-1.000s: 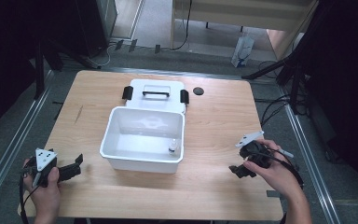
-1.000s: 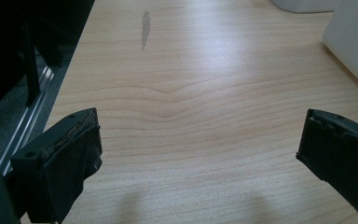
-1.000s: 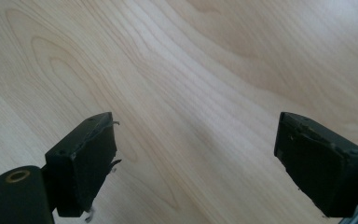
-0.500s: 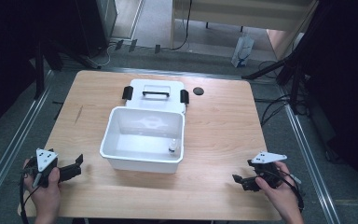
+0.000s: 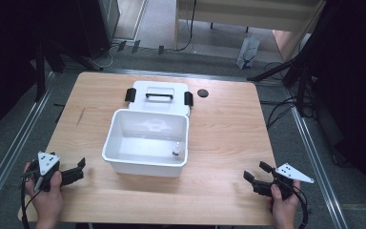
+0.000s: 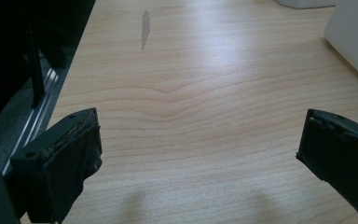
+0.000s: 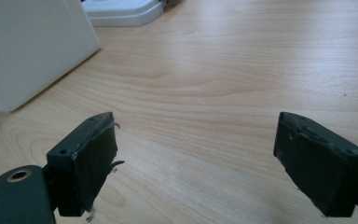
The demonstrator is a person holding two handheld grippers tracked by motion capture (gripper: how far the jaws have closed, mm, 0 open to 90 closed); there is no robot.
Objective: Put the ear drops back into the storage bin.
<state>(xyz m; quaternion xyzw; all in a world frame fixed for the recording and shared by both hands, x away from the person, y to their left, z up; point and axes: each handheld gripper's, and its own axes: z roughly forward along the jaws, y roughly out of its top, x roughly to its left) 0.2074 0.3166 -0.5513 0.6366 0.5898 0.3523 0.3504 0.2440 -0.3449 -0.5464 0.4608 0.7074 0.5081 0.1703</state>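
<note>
between the two grippers, well apart from both, sits the white bin (image 5: pixel 145 162); left gripper (image 5: pixel 79 170) and right gripper (image 5: pixel 252 177) both gape empty.

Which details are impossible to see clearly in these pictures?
- Small bottle in the white bin, high view: too small to read its label or contents.
- Black disc on the table, high view: too small to identify.
- Bin, both gripper views: cut off by the frame edge.

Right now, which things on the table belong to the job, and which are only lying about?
Job:
white box, open
small bottle inside it
white lid with black handle, behind the box

Lying about:
black round cap on the table
</note>
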